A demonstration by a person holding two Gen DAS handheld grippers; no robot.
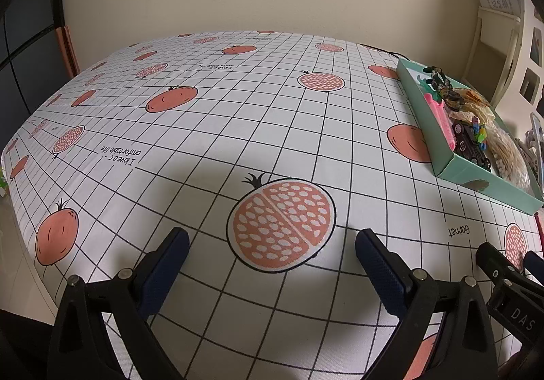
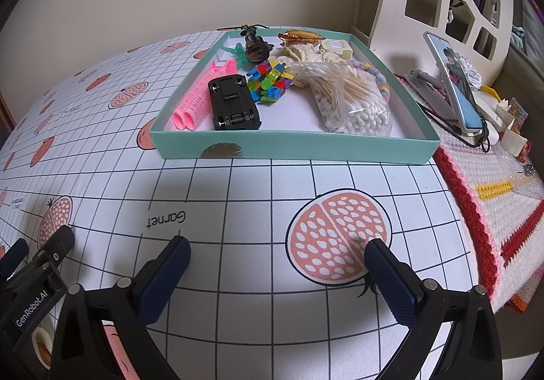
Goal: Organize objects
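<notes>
While both sets of jaws hang released and empty over the checked pomegranate-print cloth on the counter (image 2: 238, 196), everything that looks meant for sorting already sits in the teal box (image 2: 292, 147). That box lies straight ahead of the right gripper (image 2: 277, 256), its near wall squarely facing the jaws. From the left gripper (image 1: 272, 245) the same box (image 1: 455, 172) is off to the right and farther back, so the right hand is plainly the nearer one.

Inside, at the near left corner, the pink hair rollers (image 2: 195, 101) and the overturned black toy car (image 2: 233, 104) lie side by side, long axes running away from the right jaws towards the far wall. The bag of cotton swabs (image 2: 353, 108) lies near the right wall, and the coloured block toy (image 2: 270, 81) sits mid-box. I would judge that a straight forward reach by the right hand, jaws spanning across the car's width, suits best.
</notes>
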